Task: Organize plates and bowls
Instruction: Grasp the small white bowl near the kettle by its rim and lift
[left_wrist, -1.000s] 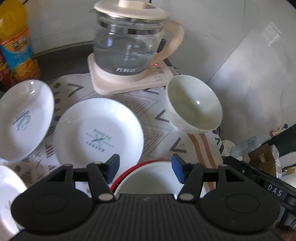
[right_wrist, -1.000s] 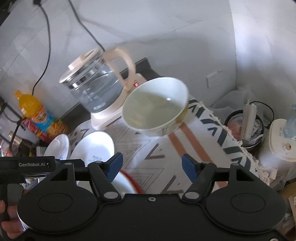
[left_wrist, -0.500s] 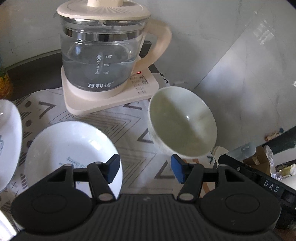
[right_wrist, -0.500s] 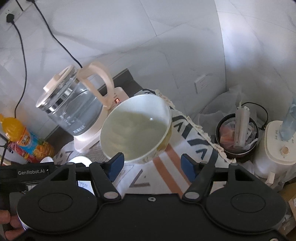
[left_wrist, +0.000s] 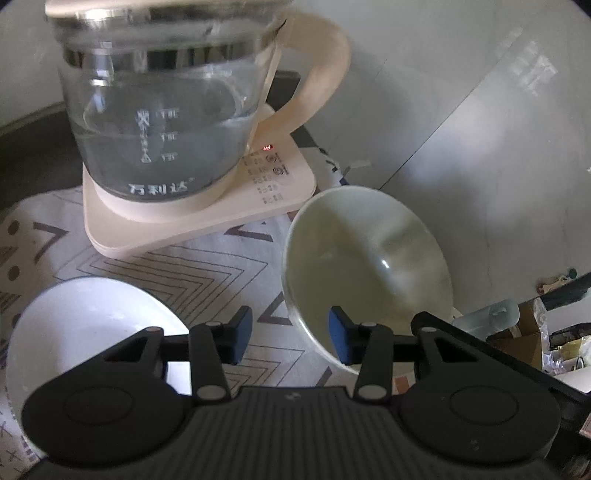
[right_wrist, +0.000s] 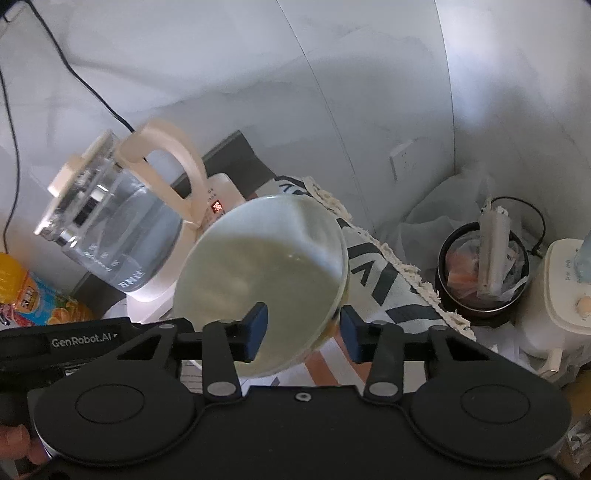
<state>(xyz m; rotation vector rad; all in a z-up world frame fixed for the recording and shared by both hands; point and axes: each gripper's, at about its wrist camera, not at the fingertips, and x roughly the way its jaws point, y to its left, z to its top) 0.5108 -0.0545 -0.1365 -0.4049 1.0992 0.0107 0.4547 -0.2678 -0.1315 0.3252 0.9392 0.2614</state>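
Right gripper (right_wrist: 299, 330) straddles the cream bowl's (right_wrist: 266, 280) near rim, fingers parted; best pinched squarely before lifting. Left gripper (left_wrist: 290, 334) gapes, grasping nothing, beside white plate (left_wrist: 92, 325).

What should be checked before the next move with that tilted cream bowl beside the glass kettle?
1. The right gripper is open: ok, its pads stand apart.
2. The rim of the tilted cream ceramic bowl sits between those pads: ok, one is inside and one is outside.
3. The bowl is gripped: not ok, the pads are not closed on the rim.
4. The left gripper is free: ok, it is open and holds nothing.
5. The glass kettle with cream handle is clear of the bowl: cannot tell, it stands close behind.
6. Support under the bowl: cannot tell, it is hidden.
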